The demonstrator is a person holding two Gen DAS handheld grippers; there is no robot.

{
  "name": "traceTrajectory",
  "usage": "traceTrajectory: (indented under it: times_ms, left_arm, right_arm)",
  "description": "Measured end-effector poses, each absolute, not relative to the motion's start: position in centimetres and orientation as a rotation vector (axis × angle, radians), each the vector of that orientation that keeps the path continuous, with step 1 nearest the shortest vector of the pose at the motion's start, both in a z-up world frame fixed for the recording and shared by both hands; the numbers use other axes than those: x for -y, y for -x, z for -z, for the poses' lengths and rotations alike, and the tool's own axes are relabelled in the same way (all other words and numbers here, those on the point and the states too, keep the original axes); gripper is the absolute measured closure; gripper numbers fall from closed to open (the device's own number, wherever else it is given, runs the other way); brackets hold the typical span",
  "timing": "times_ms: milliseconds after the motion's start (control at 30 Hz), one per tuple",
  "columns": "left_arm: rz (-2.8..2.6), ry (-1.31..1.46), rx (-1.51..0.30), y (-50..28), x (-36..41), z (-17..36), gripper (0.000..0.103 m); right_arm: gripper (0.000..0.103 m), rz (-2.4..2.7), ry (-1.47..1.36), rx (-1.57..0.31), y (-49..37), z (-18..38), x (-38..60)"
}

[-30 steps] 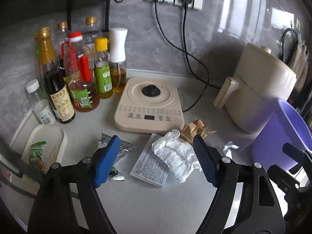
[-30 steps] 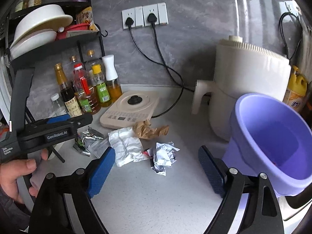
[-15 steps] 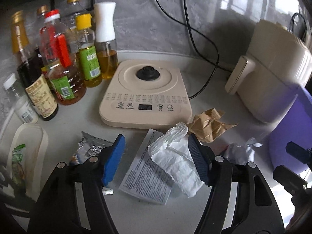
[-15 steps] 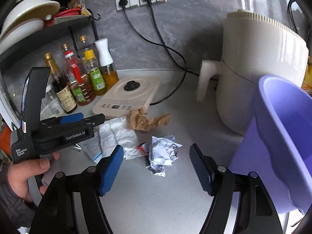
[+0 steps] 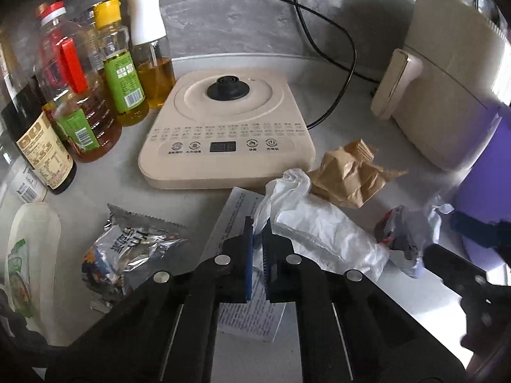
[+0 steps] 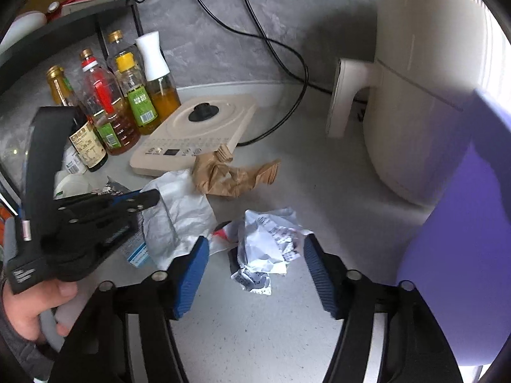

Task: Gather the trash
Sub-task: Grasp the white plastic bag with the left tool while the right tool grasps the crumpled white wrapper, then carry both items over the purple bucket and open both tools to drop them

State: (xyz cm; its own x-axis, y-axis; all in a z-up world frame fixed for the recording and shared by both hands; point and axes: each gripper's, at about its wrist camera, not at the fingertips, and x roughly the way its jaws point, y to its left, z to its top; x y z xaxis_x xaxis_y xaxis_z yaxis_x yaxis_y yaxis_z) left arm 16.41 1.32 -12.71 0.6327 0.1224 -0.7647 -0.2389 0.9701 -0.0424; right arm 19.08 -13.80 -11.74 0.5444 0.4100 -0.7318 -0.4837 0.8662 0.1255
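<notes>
we have the left gripper (image 5: 258,223) closed down on the near-left edge of the white tissue (image 5: 319,226), its blue pads nearly meeting with only a thin fold of tissue between them. the tissue lies on the grey counter (image 6: 255,328), overlapping a printed leaflet (image 5: 236,220), just near of the induction cooker (image 5: 230,127).

the right gripper (image 6: 255,252) stands about half open, its jaws having just been closing. its pads sit either side of the crumpled receipt (image 6: 271,242) and do not yet press on it.

handling, as we judge it:
- tissue: very light, soft, tears easily. a pinch at one edge is enough.
- receipt: light, springy ball. close across its middle so it does not pop out.
- brown paper wad (image 6: 230,175): stiffer, irregular. take it by a projecting fold.
- foil wrapper (image 5: 127,249): slippery, flat. grip a raised corner.

surroundings: the purple bin (image 6: 463,239) stands at the right, beside the cream appliance (image 6: 424,95). oil and sauce bottles (image 5: 83,95) stand far left, well apart from the trash. the leaflet under the tissue may lift with it. the two grippers work near each other, so we keep their paths apart.
</notes>
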Motion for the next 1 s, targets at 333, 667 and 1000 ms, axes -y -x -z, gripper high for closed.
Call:
traceTrajectory:
  times_ms: [333,667,1000]
  left_arm:
    - [-0.235,0.188,-0.788,-14.4,-2.1,10.4,0.099]
    - [-0.238,0.230,-0.693,-12.3,-2.2,6.7,0.099]
    - [-0.272,0.222,-0.613,-10.2,-1.9,2.6,0.099]
  right_arm:
    - [0.089,-0.557,0.100,-0.850,-18.3,11.6,13.9]
    - [0.090,-0.609,0.101,-0.752,-15.8,8.1,15.0]
    - [0.090,-0.638,0.081,-0.640,-13.7,4.2,16.4]
